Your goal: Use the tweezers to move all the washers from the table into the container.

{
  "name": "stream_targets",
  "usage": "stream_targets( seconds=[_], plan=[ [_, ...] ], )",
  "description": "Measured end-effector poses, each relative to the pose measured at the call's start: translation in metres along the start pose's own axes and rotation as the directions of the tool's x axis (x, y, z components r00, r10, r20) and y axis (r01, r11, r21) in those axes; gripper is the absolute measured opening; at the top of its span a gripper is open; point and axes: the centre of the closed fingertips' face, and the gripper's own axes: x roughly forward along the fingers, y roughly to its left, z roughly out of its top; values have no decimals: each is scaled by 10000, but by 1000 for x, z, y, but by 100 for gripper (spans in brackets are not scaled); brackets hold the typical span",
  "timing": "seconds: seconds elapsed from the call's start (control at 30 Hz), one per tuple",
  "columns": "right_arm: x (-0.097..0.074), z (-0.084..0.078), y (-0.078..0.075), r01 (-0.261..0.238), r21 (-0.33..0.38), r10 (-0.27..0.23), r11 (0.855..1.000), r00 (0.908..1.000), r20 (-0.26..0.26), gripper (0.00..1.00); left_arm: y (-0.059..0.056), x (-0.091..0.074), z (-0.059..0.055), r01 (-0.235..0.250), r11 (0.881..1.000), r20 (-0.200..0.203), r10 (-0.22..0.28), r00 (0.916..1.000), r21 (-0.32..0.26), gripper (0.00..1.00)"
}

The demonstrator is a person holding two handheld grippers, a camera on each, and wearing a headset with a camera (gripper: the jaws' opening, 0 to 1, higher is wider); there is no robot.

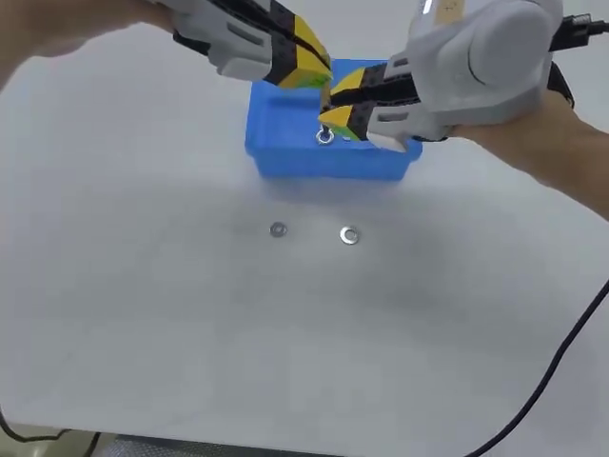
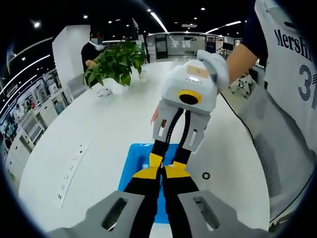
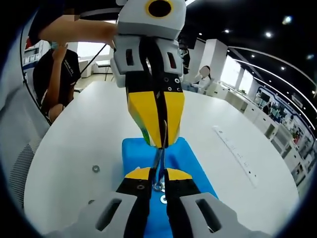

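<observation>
Since the tweezers (image 3: 159, 161) need one gripper to carry and one to pinch, the left gripper (image 1: 324, 69) and right gripper (image 1: 330, 105) meet tip to tip over the blue container (image 1: 285, 157), both apparently clenched on them, with a washer (image 3: 157, 187) at the points just below the right gripper's tips. A second washer (image 1: 277, 229) and a third washer (image 1: 349, 235) lie on the bench (image 1: 190, 333), short of both grippers; a shirt (image 2: 292, 74) reads "Mersh".
</observation>
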Motion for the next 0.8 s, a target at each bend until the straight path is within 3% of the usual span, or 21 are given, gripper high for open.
stream_targets(
  seconds=[0.13, 0.33, 0.53, 0.8],
  plan=[
    [-7, 10, 1, 74, -71, -73, 9999, 9998, 163, 10, -1, -7, 8, -60, 9999, 79, 60, 10000, 98, 5],
    [-22, 26, 7, 126, -270, -115, 9996, 9992, 394, 10, -12, -20, 26, -11, 9983, 87, 6, 10000, 588, 5],
    [-41, 42, 21, 99, -637, -63, 9979, 9984, 562, 10, -31, -29, 39, 73, 9961, 25, -76, 10000, 878, 6],
    [-54, 46, 43, -148, -770, 190, 9969, 9983, 543, 10, -56, -32, 48, 211, 9941, 4, -213, 9998, 1063, 5]
  ],
)
